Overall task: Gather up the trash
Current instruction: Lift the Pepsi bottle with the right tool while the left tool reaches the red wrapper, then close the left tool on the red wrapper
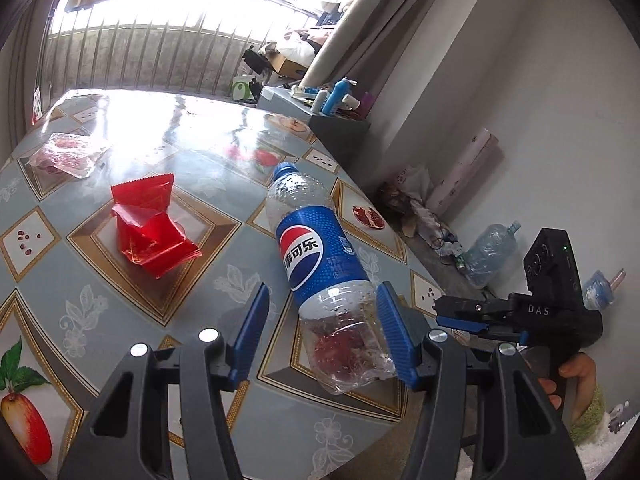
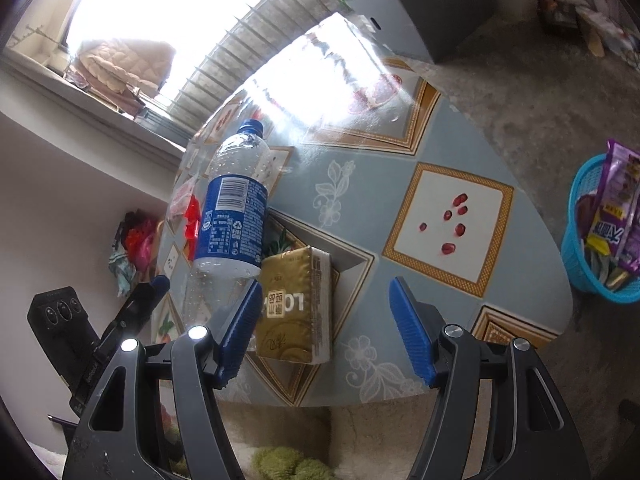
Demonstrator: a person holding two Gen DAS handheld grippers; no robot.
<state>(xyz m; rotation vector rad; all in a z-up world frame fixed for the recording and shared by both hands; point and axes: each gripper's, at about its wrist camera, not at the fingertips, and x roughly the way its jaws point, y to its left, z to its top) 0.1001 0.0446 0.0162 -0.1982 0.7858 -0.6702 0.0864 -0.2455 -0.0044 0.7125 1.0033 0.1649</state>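
Note:
An empty Pepsi bottle (image 1: 316, 256) with a blue label lies on the patterned table (image 1: 208, 168), cap pointing away. My left gripper (image 1: 324, 332) is open and straddles the bottle's clear base. Its right finger is at the bottle's side and its left finger stands apart. A crumpled red wrapper (image 1: 152, 228) and a clear plastic bag (image 1: 66, 152) lie further left. My right gripper (image 2: 326, 328) is open over a gold tissue pack (image 2: 296, 304), which lies nearer its left finger. The right gripper (image 1: 452, 314) also shows at the table's right edge. The bottle (image 2: 236, 208) is just left of the pack.
A blue basket (image 2: 576, 256) holding several wrappers stands on the floor to the right of the table. A grey cabinet (image 1: 340, 132) with bottles on top sits past the table's far corner. A big water jug (image 1: 492, 248) and litter lie by the wall.

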